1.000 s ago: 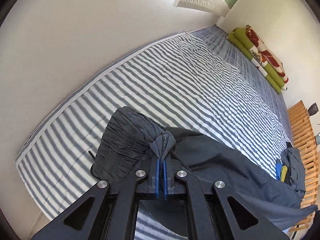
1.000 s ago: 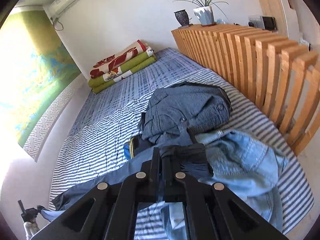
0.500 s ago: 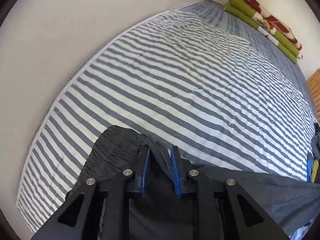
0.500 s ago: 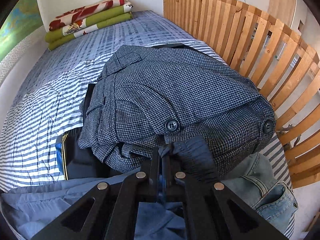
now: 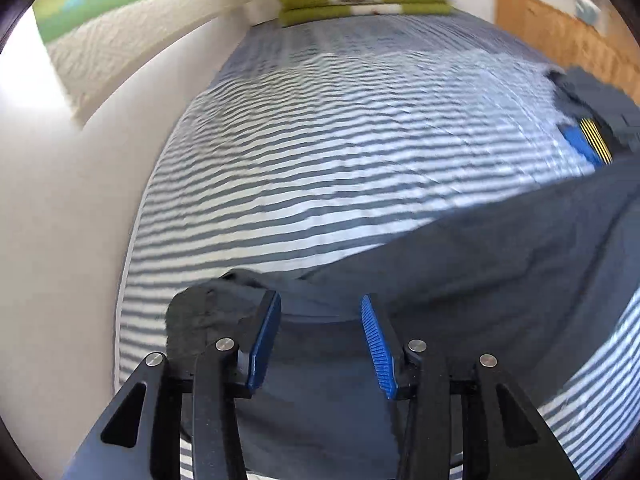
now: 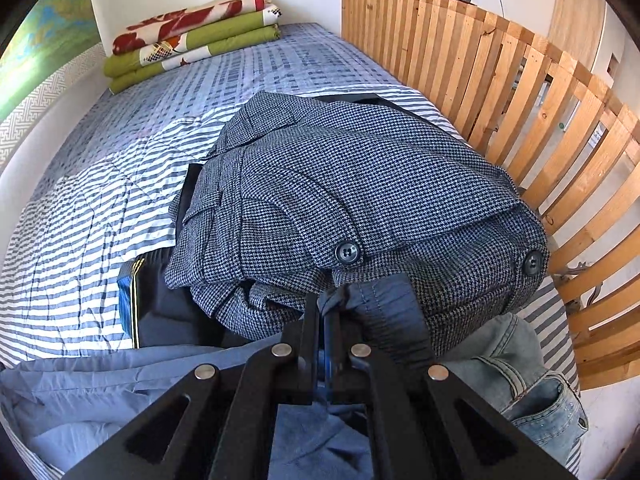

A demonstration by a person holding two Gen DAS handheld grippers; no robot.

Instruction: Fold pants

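We are looking at dark grey-blue pants [image 5: 472, 264], thin smooth fabric, lying stretched across a striped bed [image 5: 320, 140]. In the left wrist view the cloth is running from the lower left up toward the right edge, mostly flat with a few soft creases; one bunched, gathered end is sitting by the left finger. In the right wrist view the same pants [image 6: 120, 384] are looking lighter blue and wrinkled, spreading along the bottom of the frame.

The left gripper [image 5: 320, 336] is standing open, its jaws having just been opening; the blue pads [image 5: 264, 340] are apart and pressing on nothing. The fabric is lying under and between the fingers, loose on the bed, with the bunched end just outside the left pad.

The right gripper [image 6: 323, 320] is clamped shut on a gathered ribbed edge of the pants, which is bulging out just right of the fingertips. That pinched edge is touching a folded houndstooth jacket [image 6: 360, 200], and jeans [image 6: 520, 384] are lying just right of it. A slatted wooden rail [image 6: 520, 92] is running along the bed's right side, and folded blankets [image 6: 192, 32] are stacked at the far end.
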